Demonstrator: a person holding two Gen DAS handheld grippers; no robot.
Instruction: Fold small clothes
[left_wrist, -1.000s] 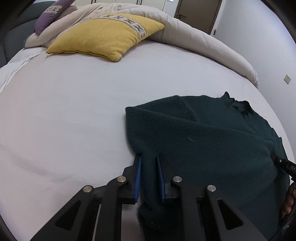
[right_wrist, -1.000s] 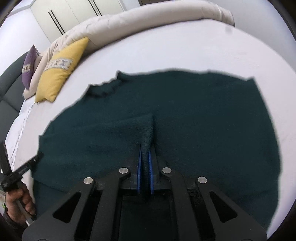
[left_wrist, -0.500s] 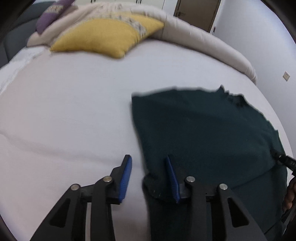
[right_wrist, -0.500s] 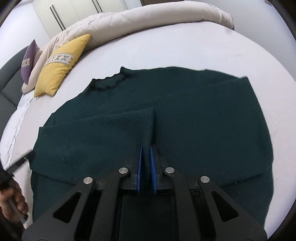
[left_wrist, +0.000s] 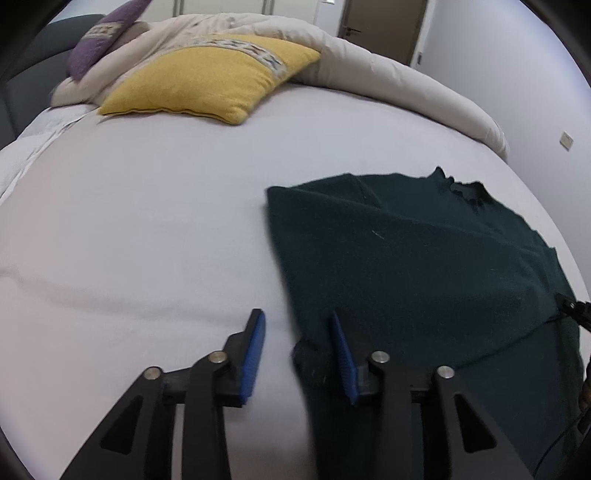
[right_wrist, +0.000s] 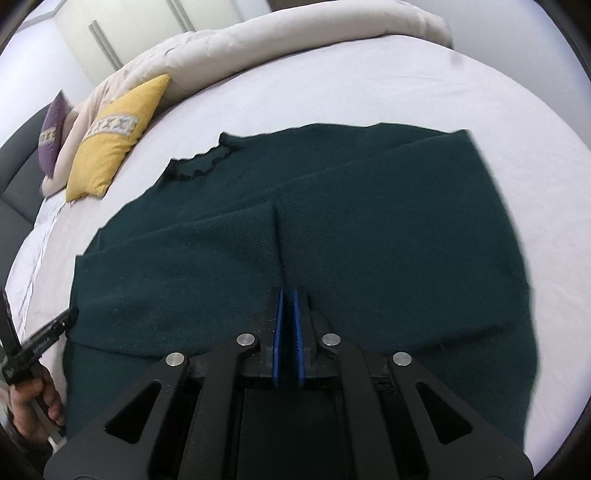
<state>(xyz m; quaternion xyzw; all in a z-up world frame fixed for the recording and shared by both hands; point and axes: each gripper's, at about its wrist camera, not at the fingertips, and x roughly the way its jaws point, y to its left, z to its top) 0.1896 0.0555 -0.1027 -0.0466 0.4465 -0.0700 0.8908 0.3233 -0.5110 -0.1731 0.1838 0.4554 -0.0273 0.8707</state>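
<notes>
Bedsheet (left_wrist: 147, 221) is seen at left, where the left gripper (left_wrist: 297, 354), its jaws just opened wide, straddles the sweater (left_wrist: 424, 266) edge unclamped. Rightward the sweater is spread; the right gripper (right_wrist: 287, 332) is pinched nearly closed on its folded flap.

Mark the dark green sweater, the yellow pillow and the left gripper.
dark green sweater (right_wrist: 369, 221): right wrist view, on the flat knit body.
yellow pillow (left_wrist: 207, 79): left wrist view, on its plain yellow face.
left gripper (left_wrist: 297, 336): left wrist view, midway between its blue-padded fingertips.
</notes>
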